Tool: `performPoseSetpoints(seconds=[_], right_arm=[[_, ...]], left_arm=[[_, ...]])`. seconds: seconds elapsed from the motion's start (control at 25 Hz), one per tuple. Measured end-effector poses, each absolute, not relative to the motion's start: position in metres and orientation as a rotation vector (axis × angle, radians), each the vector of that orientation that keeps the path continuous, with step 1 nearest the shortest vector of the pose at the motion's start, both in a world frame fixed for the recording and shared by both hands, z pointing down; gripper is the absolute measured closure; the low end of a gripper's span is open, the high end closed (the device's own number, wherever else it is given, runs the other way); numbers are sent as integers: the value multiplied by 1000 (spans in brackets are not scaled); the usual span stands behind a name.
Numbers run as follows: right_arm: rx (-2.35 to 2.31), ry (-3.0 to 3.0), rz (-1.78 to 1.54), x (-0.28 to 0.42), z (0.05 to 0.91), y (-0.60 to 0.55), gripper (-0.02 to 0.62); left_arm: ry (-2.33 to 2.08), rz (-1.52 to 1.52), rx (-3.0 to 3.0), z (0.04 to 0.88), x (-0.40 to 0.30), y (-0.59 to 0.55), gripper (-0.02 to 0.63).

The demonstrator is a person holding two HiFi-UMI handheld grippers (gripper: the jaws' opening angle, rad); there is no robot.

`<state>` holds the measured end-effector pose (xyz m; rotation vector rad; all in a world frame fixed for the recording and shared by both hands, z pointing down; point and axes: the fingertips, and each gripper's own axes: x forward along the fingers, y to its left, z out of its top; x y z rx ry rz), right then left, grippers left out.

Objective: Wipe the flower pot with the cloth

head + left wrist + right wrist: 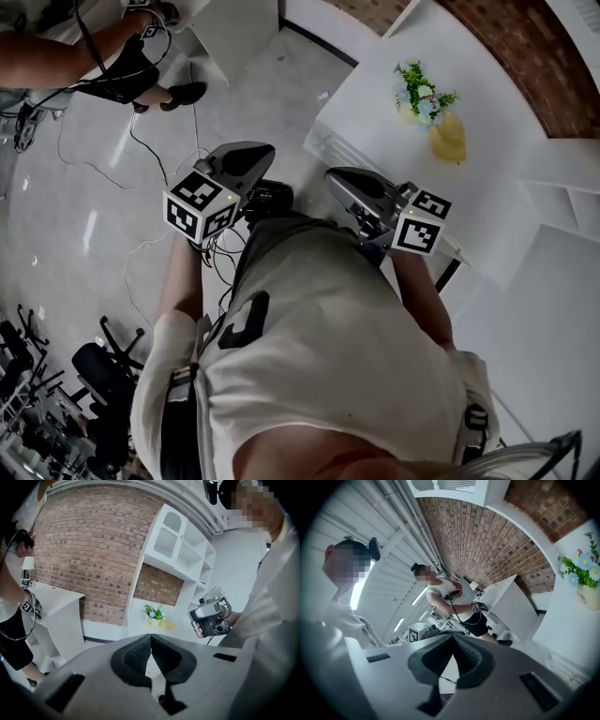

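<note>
A small pale flower pot (420, 101) with green leaves and blue flowers stands on a white table (506, 197) at the upper right of the head view. A yellow cloth (448, 141) lies right beside it. Both my grippers are held in front of my chest, off the table and well short of the pot. My left gripper (247, 153) is shut with nothing in it, and my right gripper (337, 176) is shut and empty too. The left gripper view has the pot (152, 617) and cloth (168, 625) far ahead. In the right gripper view the pot (589, 596) sits at the right edge.
Another person (112, 66) stands at the upper left, with cables (141, 150) trailing over the pale floor. White shelving (183, 559) rises behind the table against a brick wall (89, 555). A second white table (56, 606) stands to the left. Office chairs (103, 370) crowd the lower left.
</note>
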<state>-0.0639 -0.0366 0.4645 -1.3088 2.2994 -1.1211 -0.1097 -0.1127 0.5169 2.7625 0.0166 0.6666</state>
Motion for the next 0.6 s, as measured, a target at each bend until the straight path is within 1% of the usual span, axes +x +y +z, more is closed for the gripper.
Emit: performPoseSetpoints(seconds=[0.24,0.6], right_arm=[[-1388,2191,-1127,-73,466,-65,584],[-1380,2244,-1135,-99,469,-99,584]], left_arm=[[160,671,2820,512,-100,-133,586],[159,670,2799,528,-124,-145,586]])
